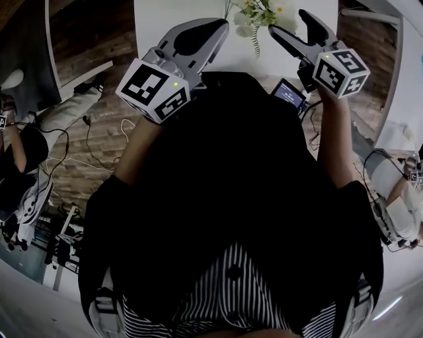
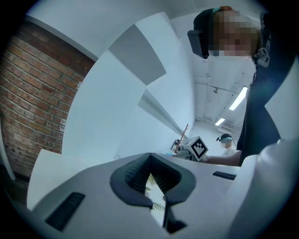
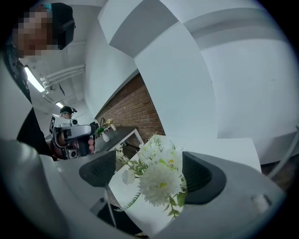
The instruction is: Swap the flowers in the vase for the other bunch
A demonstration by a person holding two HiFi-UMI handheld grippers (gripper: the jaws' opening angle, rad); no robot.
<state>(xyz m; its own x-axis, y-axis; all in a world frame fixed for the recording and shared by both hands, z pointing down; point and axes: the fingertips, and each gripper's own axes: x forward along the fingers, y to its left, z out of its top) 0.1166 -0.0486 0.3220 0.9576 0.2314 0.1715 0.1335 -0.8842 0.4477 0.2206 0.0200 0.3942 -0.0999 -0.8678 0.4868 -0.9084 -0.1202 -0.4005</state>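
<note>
Dark top (image 1: 231, 178) of person fills foreground, striped cloth (image 1: 231, 297) nearest. Beyond it, both grippers sit at near edge of white table (image 1: 172, 16). Left gripper (image 1: 220, 28): jaws together at tips, nothing held. Right gripper (image 1: 289, 23): jaws wide apart, gripping nothing. Bunch of white flowers (image 1: 259, 13) shows between them in right gripper view, pads clear of it. Flowers farthest, over table, just past gripper tips. Cannot tell if in vase.

The bunch of flowers (image 1: 259, 14) sits on the tabletop (image 1: 172, 13) ahead of the person, between the left tongs (image 1: 221, 28) and the right tongs (image 1: 289, 24). Seen along the right tongs (image 3: 149, 170), the flowers (image 3: 159, 179) lie in the gap between its jaws. A small screen (image 1: 289, 93) sits just below the right tongs.
</note>
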